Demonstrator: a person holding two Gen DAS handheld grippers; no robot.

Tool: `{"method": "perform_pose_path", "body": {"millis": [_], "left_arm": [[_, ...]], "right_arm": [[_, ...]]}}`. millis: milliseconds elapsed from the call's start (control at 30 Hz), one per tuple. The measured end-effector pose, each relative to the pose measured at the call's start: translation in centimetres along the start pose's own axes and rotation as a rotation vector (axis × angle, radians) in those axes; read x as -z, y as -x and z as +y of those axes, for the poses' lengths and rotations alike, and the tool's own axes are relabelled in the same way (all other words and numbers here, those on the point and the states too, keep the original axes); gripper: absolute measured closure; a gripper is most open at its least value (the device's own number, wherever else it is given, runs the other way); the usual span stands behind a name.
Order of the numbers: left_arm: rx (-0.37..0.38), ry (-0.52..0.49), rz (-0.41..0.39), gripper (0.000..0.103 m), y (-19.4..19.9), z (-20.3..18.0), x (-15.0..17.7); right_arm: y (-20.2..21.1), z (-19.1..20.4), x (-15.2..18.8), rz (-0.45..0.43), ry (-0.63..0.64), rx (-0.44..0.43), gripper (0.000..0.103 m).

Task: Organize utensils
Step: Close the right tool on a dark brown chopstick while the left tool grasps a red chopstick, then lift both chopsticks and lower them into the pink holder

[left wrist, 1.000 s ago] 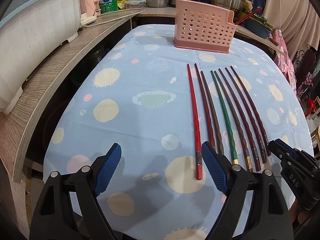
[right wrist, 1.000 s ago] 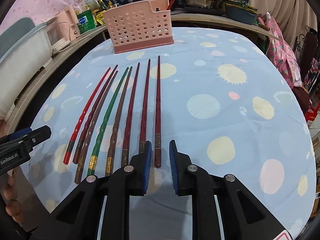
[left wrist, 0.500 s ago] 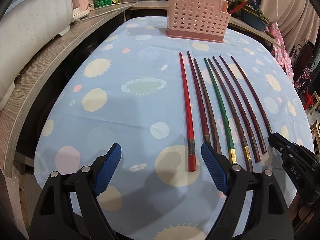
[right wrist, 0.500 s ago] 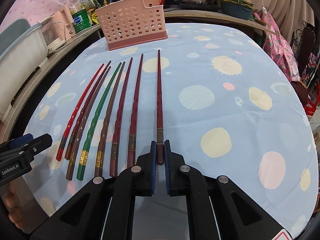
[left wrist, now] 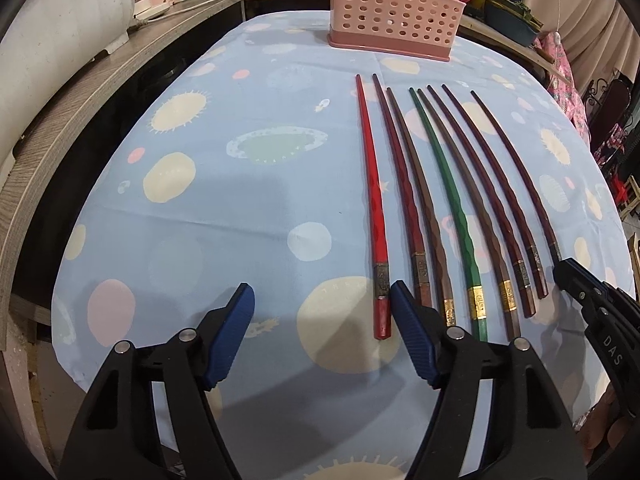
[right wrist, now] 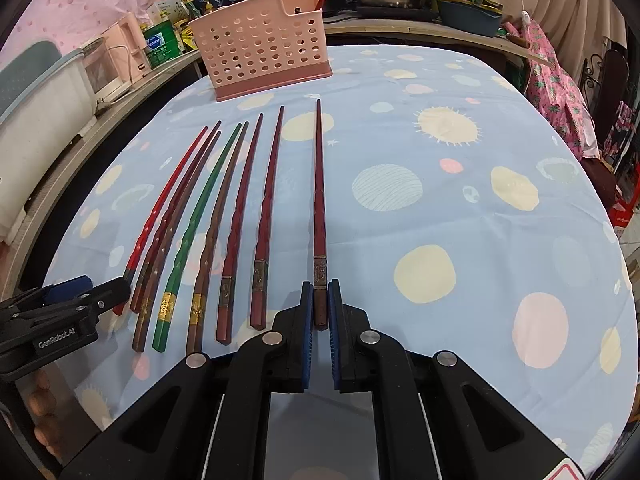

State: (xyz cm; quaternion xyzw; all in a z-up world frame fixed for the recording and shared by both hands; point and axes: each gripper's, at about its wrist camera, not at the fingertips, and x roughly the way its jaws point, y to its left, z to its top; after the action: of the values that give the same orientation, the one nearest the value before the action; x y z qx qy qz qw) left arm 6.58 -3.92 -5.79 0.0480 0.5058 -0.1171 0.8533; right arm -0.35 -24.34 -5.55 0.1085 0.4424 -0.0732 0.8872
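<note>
The right gripper (right wrist: 319,312) is clenching the outermost dark red chopstick (right wrist: 319,184), the first pick, while the left gripper (left wrist: 322,332) is waiting with fingers spread wide; next it probably needs lifting and carrying to the pink basket (right wrist: 260,56).

**Butt ends and basket out of sight**

Left view: the right gripper (left wrist: 600,320) runs off the frame edge, covering the last chopstick's (left wrist: 516,176) butt. The basket's (left wrist: 394,8) top is cropped. Right view: basket (right wrist: 260,56) contents hidden; band markings too small to read.
</note>
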Motion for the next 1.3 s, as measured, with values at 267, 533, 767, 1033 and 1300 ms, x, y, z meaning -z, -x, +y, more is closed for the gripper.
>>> {"method": "perform_pose_path", "body": {"millis": [267, 533, 767, 1033, 1300], "left_arm": [[-0.017, -0.015, -0.003, 0.056, -0.1, 0.0, -0.4], [0.0, -0.015, 0.004, 0.093, 0.1, 0.3, -0.6], [0.007, 0.017, 0.013, 0.096, 0.7, 0.9, -0.9], [0.03, 0.052, -0.059, 0.096, 4.7, 2.2, -2.8], [0.067, 0.076, -0.192, 0.096, 10.2, 3.0, -6.6]], "right_arm": [[0.0, 0.0, 0.0, 0.0, 0.0, 0.0, 0.096], [0.1, 0.0, 0.0, 0.001, 0.0, -0.006, 0.096], [1.5, -0.2, -0.5, -0.027, -0.005, -0.017, 0.096], [5.8, -0.6, -3.4, -0.135, -0.024, -0.037, 0.096], [10.6, -1.3, -7.8, -0.272, -0.041, -0.046, 0.096]]}}
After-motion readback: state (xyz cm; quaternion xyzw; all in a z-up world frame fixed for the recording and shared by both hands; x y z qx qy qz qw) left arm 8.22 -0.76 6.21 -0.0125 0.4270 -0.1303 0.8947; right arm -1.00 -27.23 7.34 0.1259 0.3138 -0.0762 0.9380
